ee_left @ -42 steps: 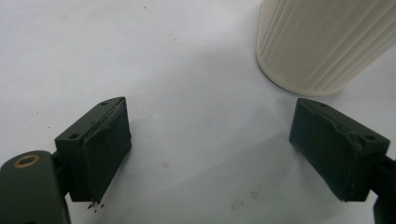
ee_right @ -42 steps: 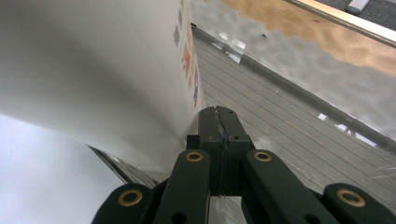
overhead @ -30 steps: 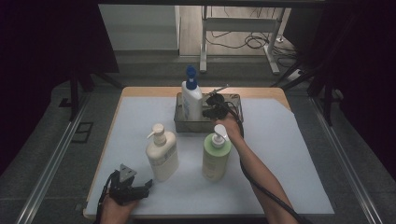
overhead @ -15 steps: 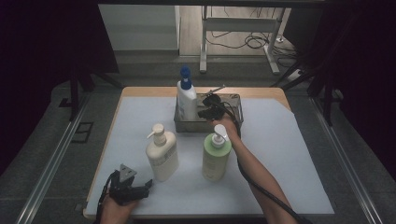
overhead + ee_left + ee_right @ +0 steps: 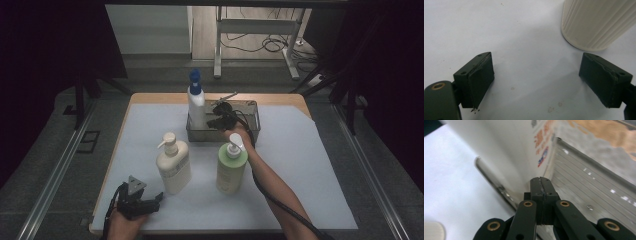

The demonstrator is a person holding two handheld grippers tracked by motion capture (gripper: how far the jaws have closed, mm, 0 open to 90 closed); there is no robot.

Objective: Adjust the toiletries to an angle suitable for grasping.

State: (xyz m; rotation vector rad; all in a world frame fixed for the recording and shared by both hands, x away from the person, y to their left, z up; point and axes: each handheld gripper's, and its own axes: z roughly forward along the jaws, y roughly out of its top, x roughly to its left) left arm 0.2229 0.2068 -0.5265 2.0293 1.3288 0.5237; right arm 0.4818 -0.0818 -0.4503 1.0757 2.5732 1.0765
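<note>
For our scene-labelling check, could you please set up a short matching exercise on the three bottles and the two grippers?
Things:
1. white bottle with blue cap
2. cream pump bottle
3. green pump bottle
4. left gripper
5. right gripper

States or places:
A. jaws shut, at the metal tray
B. stands in the tray
C. jaws open, over the white sheet
D. on the sheet, nearest the left gripper
E. on the sheet, beside the right forearm

Pairs: 1-B, 2-D, 3-E, 4-C, 5-A

So that's three bottles: one blue-capped (image 5: 196, 102), two pump ones (image 5: 173, 162) (image 5: 231, 162), plus one metal tray (image 5: 252, 131).
</note>
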